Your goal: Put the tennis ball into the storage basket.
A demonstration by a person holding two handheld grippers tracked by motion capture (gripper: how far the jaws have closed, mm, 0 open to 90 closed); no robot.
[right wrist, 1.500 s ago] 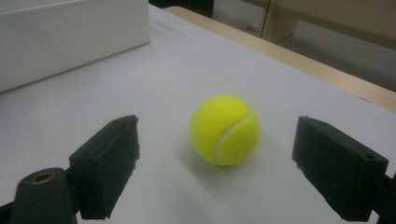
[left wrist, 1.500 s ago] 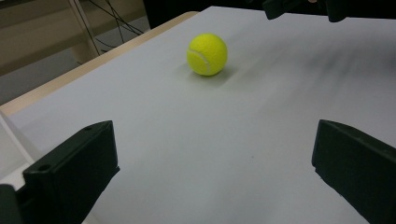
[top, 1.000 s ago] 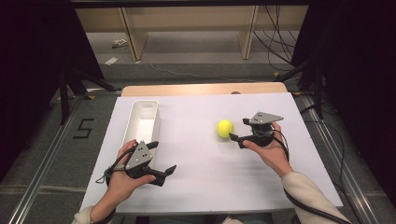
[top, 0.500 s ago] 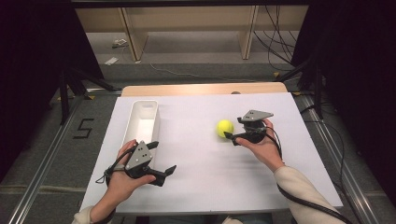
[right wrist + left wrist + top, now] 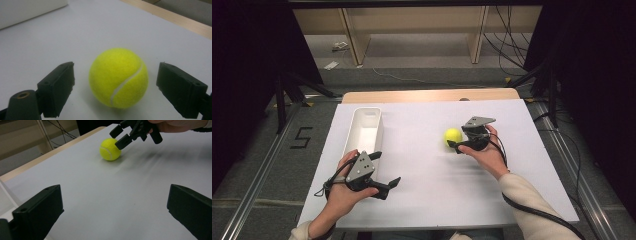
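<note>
Sitting between spread right gripper (image 5: 115,87) fingers (image 5: 58,88): tennis ball (image 5: 118,77), untouched.

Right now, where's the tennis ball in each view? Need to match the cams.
High view: tennis ball right of centre on the white table, just left of the right gripper.
Left gripper view: upper middle, far off, with the right gripper reaching it from the upper right.
Right gripper view: centre, between the open jaws, not yet touched.
Shared landmark: the table's wooden far edge.
</note>
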